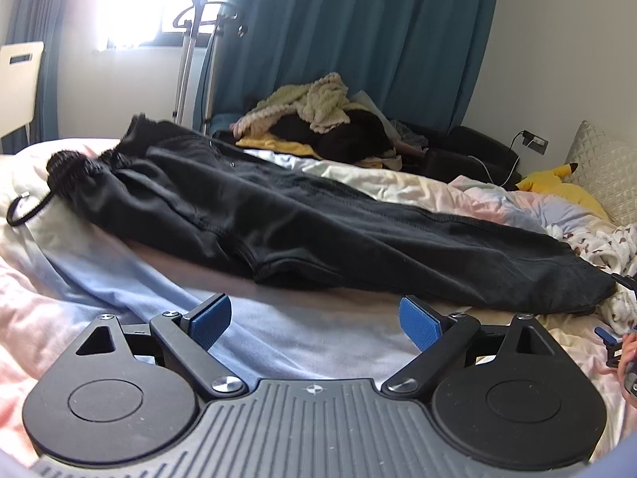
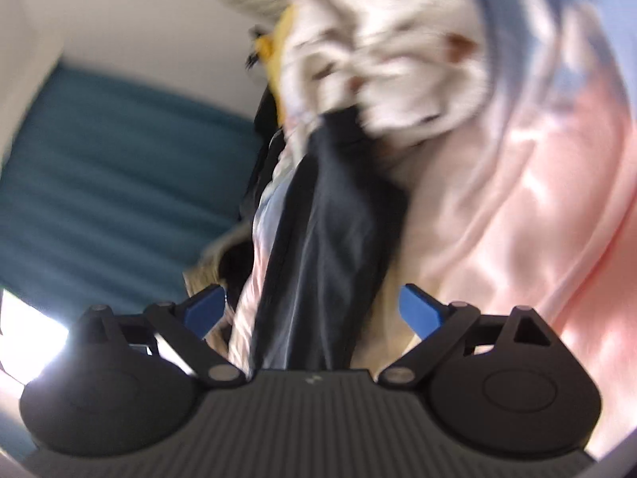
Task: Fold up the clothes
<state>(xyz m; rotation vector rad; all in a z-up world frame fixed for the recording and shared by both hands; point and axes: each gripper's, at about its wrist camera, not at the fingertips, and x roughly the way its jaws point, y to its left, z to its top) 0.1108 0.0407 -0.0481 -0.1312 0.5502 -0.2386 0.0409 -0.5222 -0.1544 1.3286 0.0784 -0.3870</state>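
Black sweatpants [image 1: 278, 215] lie stretched across the bed, waistband with drawstring [image 1: 28, 209] at the left, leg cuff at the right. My left gripper [image 1: 316, 320] is open and empty, just in front of the pants' near edge, over the pale sheet. In the right wrist view, which is tilted and blurred, the black pants [image 2: 322, 239] run between the open fingers of my right gripper [image 2: 310, 310]; the jaws stand wide apart. Part of the right gripper [image 1: 615, 342] shows at the right edge of the left wrist view, by the cuff.
A pile of clothes [image 1: 318, 119] lies at the far side of the bed. A yellow plush toy [image 1: 557, 189] and grey pillow [image 1: 605, 167] sit at right. A patterned white garment [image 1: 605, 247] lies near the cuff. Teal curtains [image 1: 358, 40] and a stand [image 1: 195, 59] are behind.
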